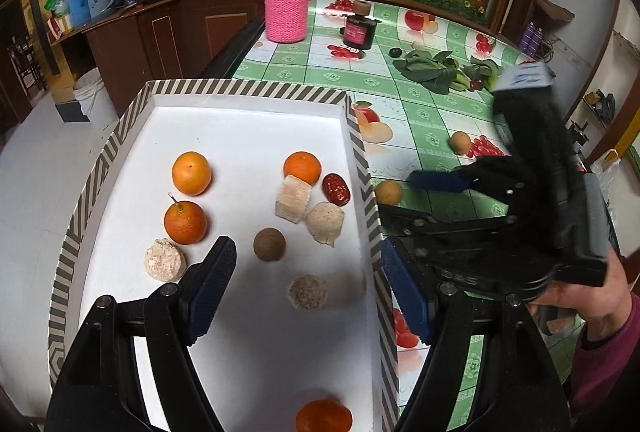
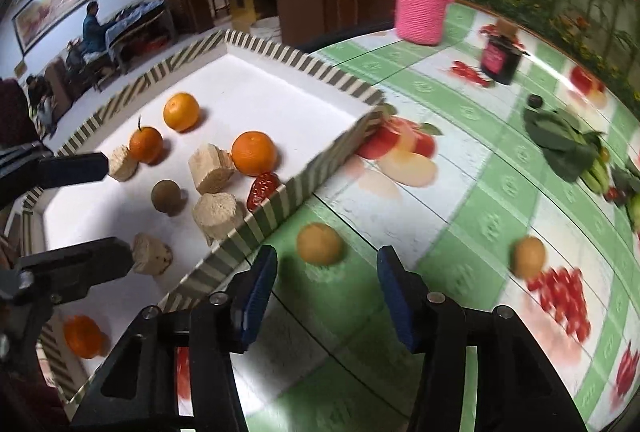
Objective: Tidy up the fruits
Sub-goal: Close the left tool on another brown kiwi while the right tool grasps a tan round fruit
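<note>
A white tray with a striped rim (image 1: pixel 120 136) holds several oranges (image 1: pixel 191 173), beige chunks (image 1: pixel 293 199), a red date (image 1: pixel 336 189) and a brown round fruit (image 1: pixel 269 244). My left gripper (image 1: pixel 308 274) hangs open over the tray's near half, with nothing between its fingers. On the green tablecloth just outside the tray's right rim lies a tan round fruit (image 2: pixel 319 244). My right gripper (image 2: pixel 326 282) is open, and that fruit sits just beyond its fingertips, in line with the gap and untouched. A second tan fruit (image 2: pixel 529 257) lies further right.
At the back of the table stand a bottle in a pink knitted sleeve (image 1: pixel 286 4) and a dark jar (image 1: pixel 358 30), with leafy greens (image 1: pixel 436 70) to the right. A person's hand (image 1: pixel 580 296) holds the right gripper. The tray's striped wall (image 2: pixel 280 208) stands close to the left of the tan fruit.
</note>
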### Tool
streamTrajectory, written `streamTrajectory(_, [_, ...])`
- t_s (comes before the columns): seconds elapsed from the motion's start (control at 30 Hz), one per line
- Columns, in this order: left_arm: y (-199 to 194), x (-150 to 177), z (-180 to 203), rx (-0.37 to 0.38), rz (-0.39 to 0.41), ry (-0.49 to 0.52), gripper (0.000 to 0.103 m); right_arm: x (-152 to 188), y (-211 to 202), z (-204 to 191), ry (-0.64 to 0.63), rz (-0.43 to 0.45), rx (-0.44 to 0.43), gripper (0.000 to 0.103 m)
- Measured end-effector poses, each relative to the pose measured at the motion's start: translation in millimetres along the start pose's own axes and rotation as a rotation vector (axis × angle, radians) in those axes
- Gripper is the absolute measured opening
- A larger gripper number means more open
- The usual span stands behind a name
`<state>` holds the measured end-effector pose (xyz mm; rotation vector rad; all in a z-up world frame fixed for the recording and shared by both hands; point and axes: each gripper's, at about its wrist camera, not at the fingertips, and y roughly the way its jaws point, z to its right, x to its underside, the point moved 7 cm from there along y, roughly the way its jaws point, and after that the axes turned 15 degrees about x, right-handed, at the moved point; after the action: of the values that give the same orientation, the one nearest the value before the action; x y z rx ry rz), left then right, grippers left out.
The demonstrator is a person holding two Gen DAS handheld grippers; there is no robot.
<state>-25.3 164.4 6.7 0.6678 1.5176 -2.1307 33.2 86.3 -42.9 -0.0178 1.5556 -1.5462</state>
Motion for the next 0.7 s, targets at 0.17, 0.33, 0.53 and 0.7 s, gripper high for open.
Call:
streamTrajectory(0.17, [2.1,-3.3,2.8,0.007,0.001,0.003,0.075,-1.3,6.4,2.8,0.028,-0.007,-0.010,0.025])
streamTrajectory(0.33, [8.0,-9.9,16.7,0.033,-0.005,0.020,0.075,16.8,-9.2,26.3,0.063,-0.001,0.010,0.025])
streamTrajectory(0.53, [30.2,-25.4,62.6,0.096,-0.042,0.089,0.075,54.9,-22.8,98.9,0.201,-0.027,0.090,0.025])
streamTrajectory(0.7, [64.7,-41.5,105.9,0.131,-0.083,0.153,0.075,83.0,-26.6,151.6,0.318,-0.056,0.133,0.025])
